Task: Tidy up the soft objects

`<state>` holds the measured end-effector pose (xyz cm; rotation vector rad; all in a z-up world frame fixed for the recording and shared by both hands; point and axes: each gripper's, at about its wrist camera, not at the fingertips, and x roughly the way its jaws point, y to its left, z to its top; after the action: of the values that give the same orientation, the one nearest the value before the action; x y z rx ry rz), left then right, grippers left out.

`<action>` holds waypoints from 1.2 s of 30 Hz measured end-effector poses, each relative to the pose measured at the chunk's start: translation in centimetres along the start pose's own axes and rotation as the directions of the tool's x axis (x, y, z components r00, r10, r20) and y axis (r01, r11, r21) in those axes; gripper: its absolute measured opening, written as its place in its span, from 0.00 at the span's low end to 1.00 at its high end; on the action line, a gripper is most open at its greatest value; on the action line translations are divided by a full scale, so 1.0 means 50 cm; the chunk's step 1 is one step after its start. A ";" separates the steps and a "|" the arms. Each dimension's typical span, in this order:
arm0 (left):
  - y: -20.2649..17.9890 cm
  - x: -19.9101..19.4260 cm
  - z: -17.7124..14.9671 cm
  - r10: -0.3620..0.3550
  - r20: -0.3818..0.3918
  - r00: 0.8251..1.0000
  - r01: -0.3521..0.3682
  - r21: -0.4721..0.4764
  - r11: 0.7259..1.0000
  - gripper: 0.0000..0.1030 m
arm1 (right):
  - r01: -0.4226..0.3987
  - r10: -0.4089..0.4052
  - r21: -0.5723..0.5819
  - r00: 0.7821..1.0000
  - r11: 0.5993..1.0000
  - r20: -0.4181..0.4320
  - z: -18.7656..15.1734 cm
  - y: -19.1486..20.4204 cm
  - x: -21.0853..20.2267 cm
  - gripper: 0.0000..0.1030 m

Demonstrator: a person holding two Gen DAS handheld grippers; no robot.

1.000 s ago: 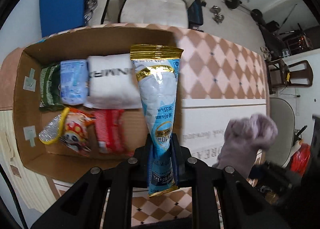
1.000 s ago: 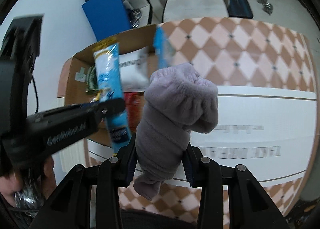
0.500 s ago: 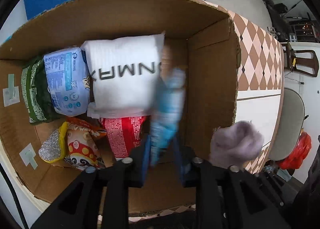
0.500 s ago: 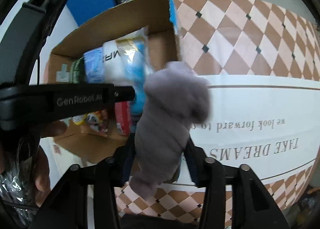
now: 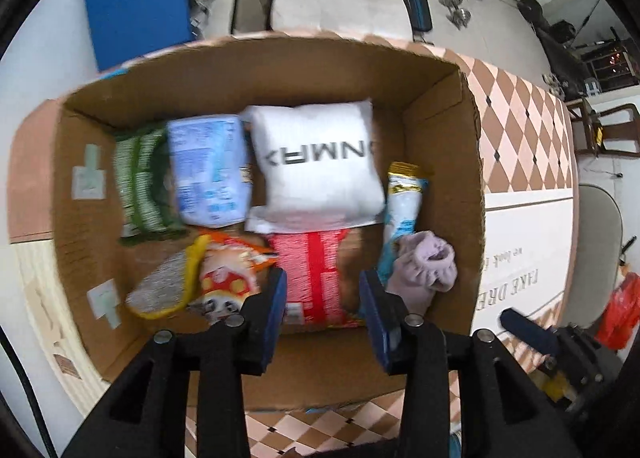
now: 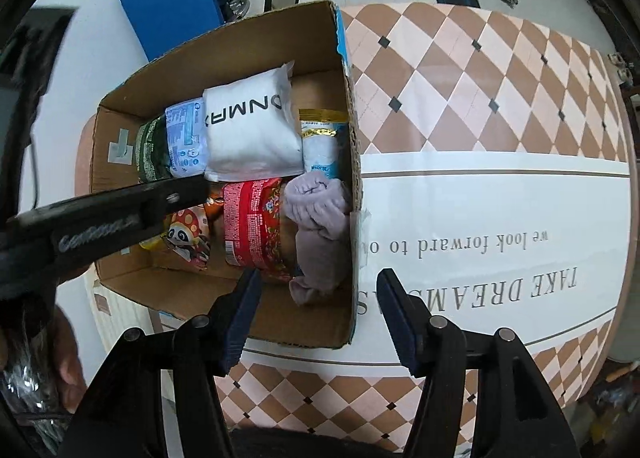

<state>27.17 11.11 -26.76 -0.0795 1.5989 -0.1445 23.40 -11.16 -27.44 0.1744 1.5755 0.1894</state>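
Left wrist view: the left gripper (image 5: 322, 294) hangs over the cardboard box (image 5: 440, 162), jaws apart and empty; the fuzzy lilac sock (image 5: 424, 270) lies just right of it.

Right wrist view: the right gripper (image 6: 318, 298), jaws apart, hovers above the rumpled sock (image 6: 318, 226), against the box's right wall.

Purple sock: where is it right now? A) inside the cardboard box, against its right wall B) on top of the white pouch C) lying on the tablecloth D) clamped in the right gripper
A: the purple sock lies inside the cardboard box against its right wall, and the right gripper is open and empty.
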 end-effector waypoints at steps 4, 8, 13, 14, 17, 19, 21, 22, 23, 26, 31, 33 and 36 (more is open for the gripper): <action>0.020 -0.039 -0.043 0.044 0.096 0.994 -0.042 -0.029 0.999 0.45 | 0.031 -0.031 0.003 0.999 1.000 0.038 -0.011 0.013 0.001 0.74; 0.037 -0.076 -0.092 0.104 0.188 0.977 -0.092 -0.069 0.993 0.71 | 0.073 -0.073 -0.005 0.994 0.997 0.078 -0.037 0.020 -0.017 0.82; 0.051 -0.114 -0.142 0.174 0.266 0.948 -0.156 -0.089 0.984 0.88 | 0.135 -0.129 -0.036 0.983 0.990 0.131 -0.065 0.049 -0.038 0.93; 0.054 -0.120 -0.151 0.183 0.276 0.943 -0.162 -0.096 0.982 0.89 | 0.147 -0.139 -0.041 0.979 0.988 0.148 -0.071 0.056 -0.045 0.98; 0.061 -0.138 -0.175 0.199 0.296 0.934 -0.173 -0.111 0.979 0.94 | 0.163 -0.152 -0.044 0.970 0.986 0.188 -0.087 0.070 -0.066 1.00; 0.066 -0.150 -0.187 0.201 0.311 0.929 -0.172 -0.118 0.978 0.95 | 0.174 -0.163 -0.042 0.966 0.984 0.203 -0.096 0.075 -0.076 1.00; 0.070 -0.160 -0.198 0.213 0.327 0.921 -0.181 -0.125 0.975 0.95 | 0.174 -0.163 -0.038 0.963 0.984 0.214 -0.105 0.079 -0.085 1.00; 0.071 -0.166 -0.203 0.215 0.335 0.917 -0.181 -0.128 0.975 0.95 | 0.174 -0.161 -0.038 0.963 0.984 0.217 -0.108 0.079 -0.088 1.00; 0.071 -0.172 -0.208 0.219 0.340 0.915 -0.184 -0.132 0.974 0.95 | 0.175 -0.163 -0.037 0.962 0.984 0.220 -0.111 0.080 -0.091 1.00; 0.073 -0.182 -0.214 0.216 0.350 0.911 -0.178 -0.138 0.974 0.97 | 0.182 -0.169 -0.036 0.959 0.983 0.227 -0.117 0.080 -0.097 1.00; 0.062 -0.214 -0.231 0.200 0.374 0.906 -0.162 -0.131 0.978 0.97 | 0.178 -0.165 -0.030 0.956 0.984 0.242 -0.129 0.078 -0.118 1.00; 0.050 -0.238 -0.246 0.206 0.398 0.894 -0.169 -0.126 0.978 0.97 | 0.169 -0.155 -0.033 0.954 0.985 0.259 -0.141 0.080 -0.140 1.00; 0.034 -0.281 -0.276 0.190 0.428 0.883 -0.151 -0.123 0.981 0.97 | 0.157 -0.139 -0.037 0.945 0.987 0.296 -0.169 0.083 -0.185 1.00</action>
<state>13.95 15.38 -12.72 -0.0337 1.1510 0.0791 15.06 -9.34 -17.40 0.0339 1.2795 0.0877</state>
